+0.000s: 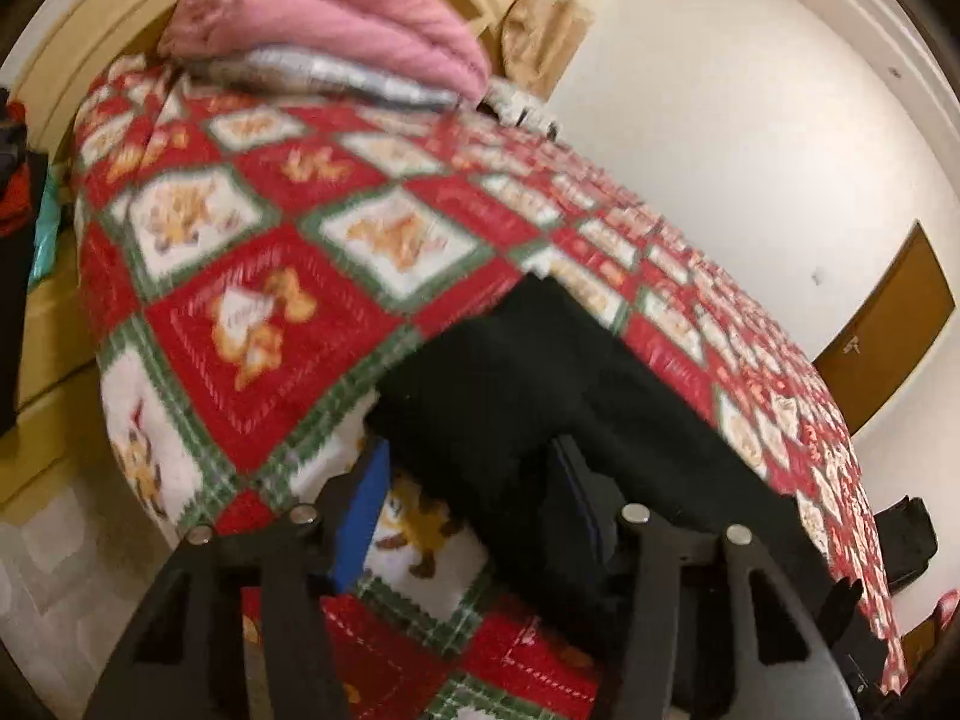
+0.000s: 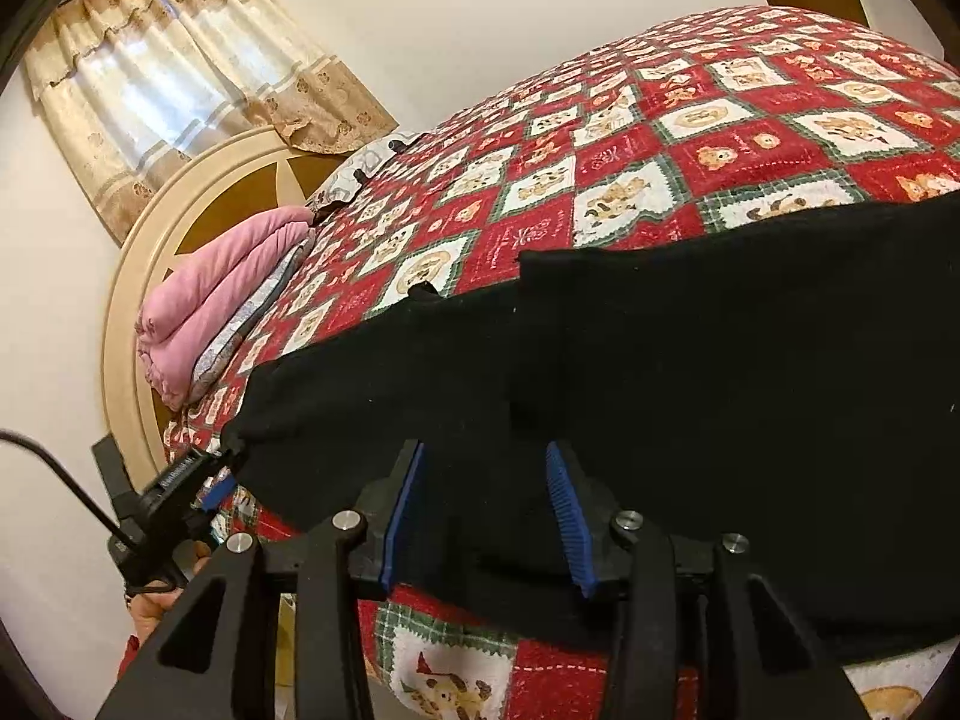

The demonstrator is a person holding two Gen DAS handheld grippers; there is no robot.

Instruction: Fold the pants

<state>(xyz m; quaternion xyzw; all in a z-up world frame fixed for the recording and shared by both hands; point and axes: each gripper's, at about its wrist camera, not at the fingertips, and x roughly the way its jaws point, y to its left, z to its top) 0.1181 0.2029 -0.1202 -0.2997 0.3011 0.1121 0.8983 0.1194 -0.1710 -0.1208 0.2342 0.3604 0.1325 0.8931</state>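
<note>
Left wrist view: black pants [image 1: 510, 384] are being seen lying on the bed [image 1: 252, 276], over the red-and-white patchwork quilt, running from the near edge toward the far right. The left gripper [image 1: 474, 516] is being held spread wide; the blue pad of one finger [image 1: 360, 516] is clear of the cloth on the left, the other finger is half hidden by dark fabric. Whether any cloth is being touched cannot be told, the frame is blurred. A pink folded blanket [image 1: 336, 18] is being kept at the far headboard end, well apart.

Right wrist view: the pants [image 2: 720, 360] are being shown filling the near right of the bed [image 2: 660, 120], one layer already overlapping another with a stepped edge. The right gripper [image 2: 486, 516] is being held open, blue pads either side of the near hem area, nothing pinched. The left gripper [image 2: 210, 480] is being seen at the far left corner of the cloth, right at its tip; grip there cannot be confirmed.

Risks, as judged: the quilt could be pinched along with the pants if the gripper is closed too deep. Only the top layer could be caught, so the layers would be skewed in the fold. Uneven lift between the two ends would be dragging the fabric off the near bed edge.
</note>
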